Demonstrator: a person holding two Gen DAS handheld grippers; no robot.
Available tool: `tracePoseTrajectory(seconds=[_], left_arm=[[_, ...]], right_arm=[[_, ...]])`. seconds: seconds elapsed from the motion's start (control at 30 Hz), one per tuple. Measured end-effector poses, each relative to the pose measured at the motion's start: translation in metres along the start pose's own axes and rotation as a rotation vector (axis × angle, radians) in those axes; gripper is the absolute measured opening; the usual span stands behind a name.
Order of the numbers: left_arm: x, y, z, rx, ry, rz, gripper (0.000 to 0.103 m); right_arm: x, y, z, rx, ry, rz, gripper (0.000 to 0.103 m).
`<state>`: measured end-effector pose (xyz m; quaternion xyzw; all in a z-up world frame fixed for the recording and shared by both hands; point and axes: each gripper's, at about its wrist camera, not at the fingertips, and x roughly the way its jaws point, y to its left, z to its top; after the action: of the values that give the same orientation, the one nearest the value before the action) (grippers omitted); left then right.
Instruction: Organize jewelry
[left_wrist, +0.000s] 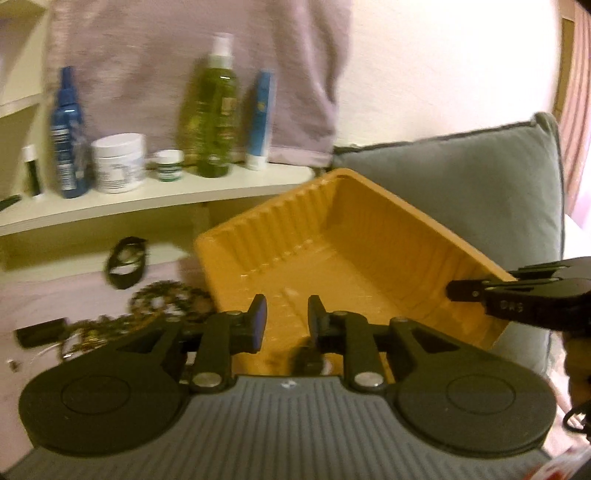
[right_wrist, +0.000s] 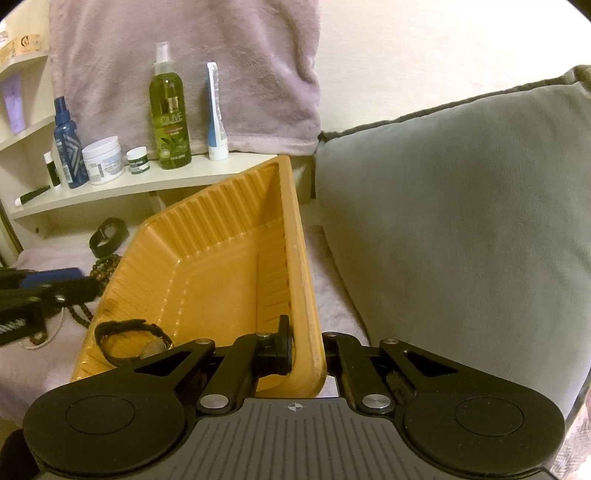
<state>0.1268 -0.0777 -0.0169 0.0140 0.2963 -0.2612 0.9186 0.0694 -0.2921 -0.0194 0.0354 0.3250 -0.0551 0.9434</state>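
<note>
An orange ribbed plastic tray (left_wrist: 369, 236) is held tilted over the bed. My right gripper (right_wrist: 308, 350) is shut on the tray's right rim (right_wrist: 303, 280), one finger inside and one outside; it shows at the right of the left wrist view (left_wrist: 480, 291). A black-strap wristwatch (right_wrist: 129, 343) lies in the tray's low near corner. My left gripper (left_wrist: 284, 321) is open and empty over the tray's near edge. Brown bead necklaces (left_wrist: 162, 302) and a black band (left_wrist: 125, 262) lie on the pink cover left of the tray.
A grey cushion (right_wrist: 461, 221) stands right of the tray. A white shelf (right_wrist: 110, 184) behind holds an olive spray bottle (right_wrist: 170, 110), a blue bottle (right_wrist: 68, 144), jars and tubes. A pink towel (right_wrist: 184, 55) hangs on the wall. A small black box (left_wrist: 40, 330) lies by the necklaces.
</note>
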Motion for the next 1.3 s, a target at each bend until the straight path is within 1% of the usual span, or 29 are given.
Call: tracePoseTrajectory(seconds=[0.13,0.3,0.33,0.4,0.47,0.5,0.63,0.77,0.93,1.13,1.17,1.23,1.3], left_arm=[[-0.012,0.033,-0.009,-0.038,0.002,0.094,0.022],[-0.024,0.086,-0.024,-0.083,0.009,0.281,0.022],[-0.026,0.099,-0.027,-0.090,0.012,0.330,0.022],[-0.028,0.119,-0.034,-0.093,0.019,0.404,0.022],[-0.028,0.139,-0.041,-0.104,0.029,0.457,0.022],[-0.028,0.148,-0.044,-0.112,0.034,0.471,0.022],[-0.023,0.177,-0.054,-0.106,0.053,0.504,0.022],[-0.013,0.190,-0.058,-0.085,0.077,0.497,0.022],[0.005,0.194,-0.065,-0.053,0.108,0.475,0.022],[0.008,0.198,-0.069,-0.021,0.113,0.452,0.023],[0.007,0.198,-0.069,-0.022,0.114,0.451,0.023],[0.006,0.198,-0.069,-0.024,0.118,0.445,0.016],[0.006,0.194,-0.069,-0.006,0.122,0.452,0.012]], right_arm=[[0.000,0.000,0.000,-0.003,0.000,-0.001,0.005],[0.001,0.000,0.000,-0.008,0.004,-0.003,0.005],[0.001,0.000,0.000,-0.010,0.005,-0.003,0.004],[0.002,0.001,0.000,-0.010,0.007,-0.005,0.004],[0.002,0.001,0.000,-0.013,0.008,-0.008,0.004],[0.002,0.001,-0.001,-0.014,0.009,-0.009,0.004],[0.004,0.001,0.000,-0.019,0.018,-0.012,0.004],[0.006,0.002,0.001,-0.026,0.022,-0.021,0.004],[0.005,0.003,0.002,-0.031,0.025,-0.029,0.004],[0.005,0.005,0.002,-0.035,0.029,-0.039,0.005],[0.005,0.004,0.002,-0.036,0.029,-0.038,0.005],[0.006,0.004,0.003,-0.036,0.028,-0.038,0.005],[0.006,0.004,0.003,-0.036,0.027,-0.038,0.005]])
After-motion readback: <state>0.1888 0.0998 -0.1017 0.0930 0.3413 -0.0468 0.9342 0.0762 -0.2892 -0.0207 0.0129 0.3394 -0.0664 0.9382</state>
